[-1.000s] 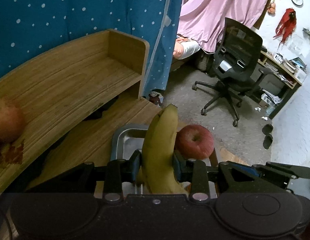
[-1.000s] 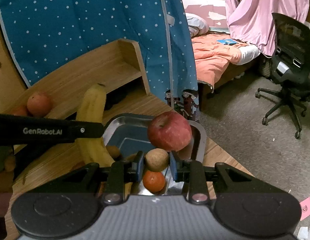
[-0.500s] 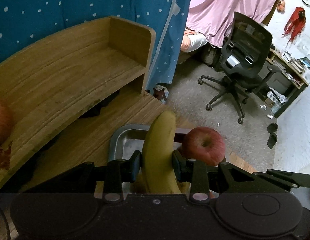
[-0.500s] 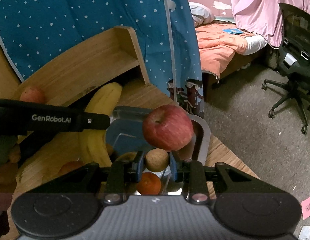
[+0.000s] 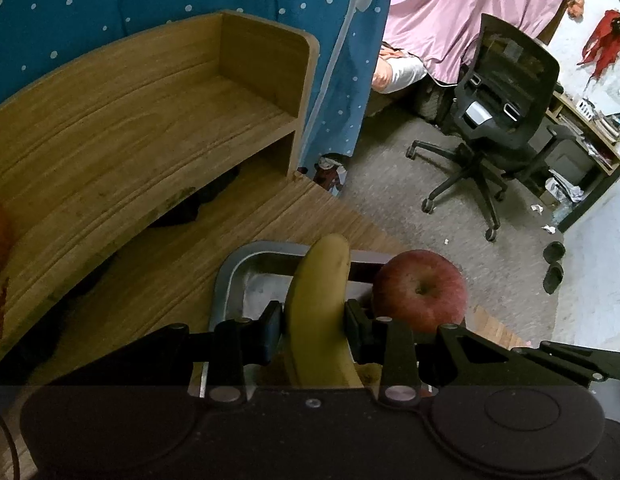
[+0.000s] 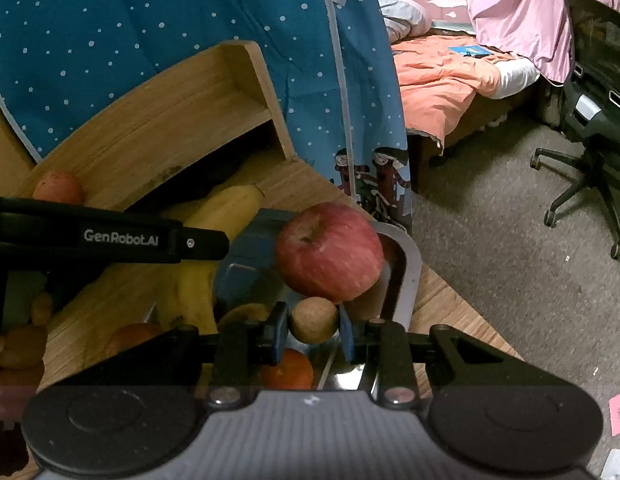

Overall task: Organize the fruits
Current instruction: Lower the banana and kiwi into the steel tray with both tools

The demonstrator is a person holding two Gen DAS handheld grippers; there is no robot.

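Midway, by the look of it: left gripper (image 5: 314,320) clamped on a banana (image 5: 318,312) held over the metal tray (image 5: 229,276); right gripper (image 6: 313,326) closed on a small brown round fruit (image 6: 313,320), just above the same tray. Already on the tray: a red apple (image 6: 329,252), an orange (image 6: 287,370). Still left: another apple (image 6: 58,188) on the wooden shelf (image 5: 129,128). Hard to make out: orange pieces at the left edge, tray floor under the grippers.

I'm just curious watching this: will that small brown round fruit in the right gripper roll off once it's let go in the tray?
Probably. The brown fruit looks round, so it would likely roll on the smooth metal tray. The raised rim should stop it.
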